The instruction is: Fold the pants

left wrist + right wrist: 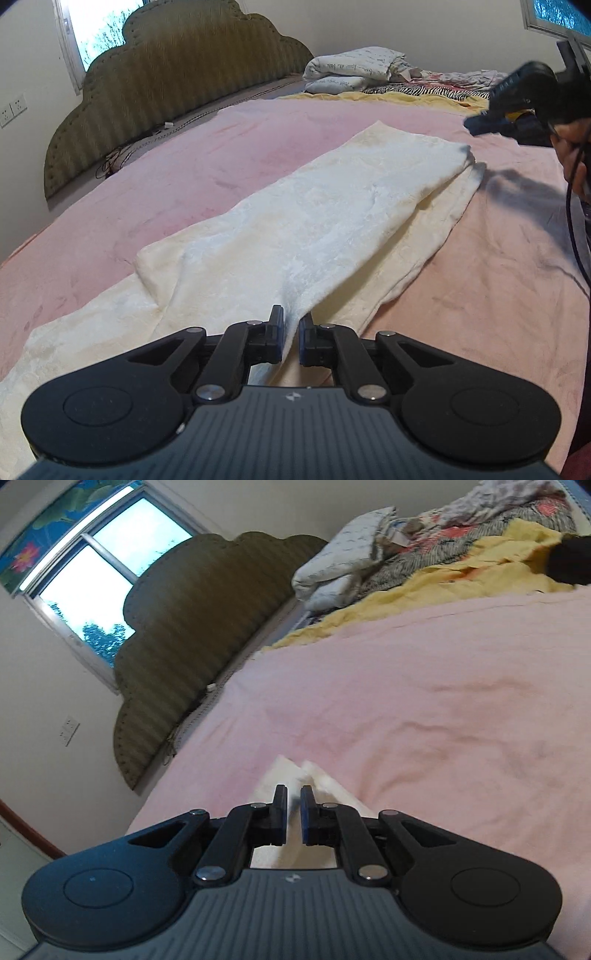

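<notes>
Cream-white pants (332,206) lie lengthwise on a pink blanket (207,155), one leg folded over the other. My left gripper (291,317) is shut on the near end of the pants, and the cloth rises in a ridge between its fingers. At the far end, the right gripper (480,123) hovers by the pants' corner, held by a person's hand (569,147). In the right wrist view, the right gripper (293,794) is shut on a cream edge of the pants (284,771), most of which is hidden under the gripper body.
An olive padded headboard (166,81) stands along the left side of the bed. Folded white bedding (354,66), a yellow sheet (388,96) and patterned cloths are piled at the far end. A dark cable (570,221) hangs at the right.
</notes>
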The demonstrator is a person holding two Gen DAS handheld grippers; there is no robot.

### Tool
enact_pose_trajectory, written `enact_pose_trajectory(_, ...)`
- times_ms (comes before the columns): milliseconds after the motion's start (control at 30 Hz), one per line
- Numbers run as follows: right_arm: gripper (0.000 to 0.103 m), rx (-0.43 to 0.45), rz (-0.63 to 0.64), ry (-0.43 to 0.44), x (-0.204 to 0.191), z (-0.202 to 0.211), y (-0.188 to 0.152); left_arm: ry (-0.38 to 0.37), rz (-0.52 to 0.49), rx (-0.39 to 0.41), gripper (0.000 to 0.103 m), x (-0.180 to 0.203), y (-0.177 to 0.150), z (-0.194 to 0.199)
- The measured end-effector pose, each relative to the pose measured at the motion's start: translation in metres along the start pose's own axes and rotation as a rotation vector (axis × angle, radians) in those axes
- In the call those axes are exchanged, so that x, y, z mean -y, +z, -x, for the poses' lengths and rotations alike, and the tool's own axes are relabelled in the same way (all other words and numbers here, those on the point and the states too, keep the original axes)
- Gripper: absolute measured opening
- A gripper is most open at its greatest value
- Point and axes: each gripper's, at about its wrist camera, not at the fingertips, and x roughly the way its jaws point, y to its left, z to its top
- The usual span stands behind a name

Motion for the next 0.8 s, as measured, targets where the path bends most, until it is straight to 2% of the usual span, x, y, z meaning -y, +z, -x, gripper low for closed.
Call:
enact_pose_trajectory(100, 0.007, -0.011, -0.034, -0.017, 0.017, 0.003, -0.003, 0.003, 0.008, 0.009, 0.008, -0.002, 0.001, 0.003)
enact_pose_trajectory(167, 0.007, 0.009, -0.014, -0.036, 0.017, 0.007, -0.002, 0.006, 0.005, 0.015, 0.008, -0.002, 0.001, 0.005)
enact_pose_trajectory(233, 0.008, 0.009, -0.032, 0.013, 0.021, 0.011, -0.003, 0.011, 0.003, 0.004, 0.008, -0.001, 0.001, 0.001)
enact_pose_trajectory(333, 0.010, -0.049, -0.135, 0.125, 0.027, 0.012, -0.009, 0.017, 0.019, -0.020, 0.008, -0.001, 0.001, -0.006)
enact_pose_trajectory(467, 0.018, -0.131, -0.157, 0.135, 0.019, 0.000, -0.024, 0.013, 0.055, -0.024, 0.009, -0.009, 0.006, -0.008)
enact_pose_trajectory(567, 0.033, -0.225, -0.214, 0.212, 0.012, -0.010, -0.042, -0.016, 0.110, -0.033, 0.009, -0.021, 0.010, -0.010)
enact_pose_trajectory(633, 0.072, -0.262, -0.199, 0.244, -0.001, -0.012, -0.057, -0.042, 0.163, -0.044, 0.009, -0.031, 0.012, -0.011)
enact_pose_trajectory(800, 0.074, -0.352, -0.176, 0.329, -0.031, -0.025, -0.076, -0.047, 0.207, -0.030, 0.009, -0.040, 0.016, -0.008)
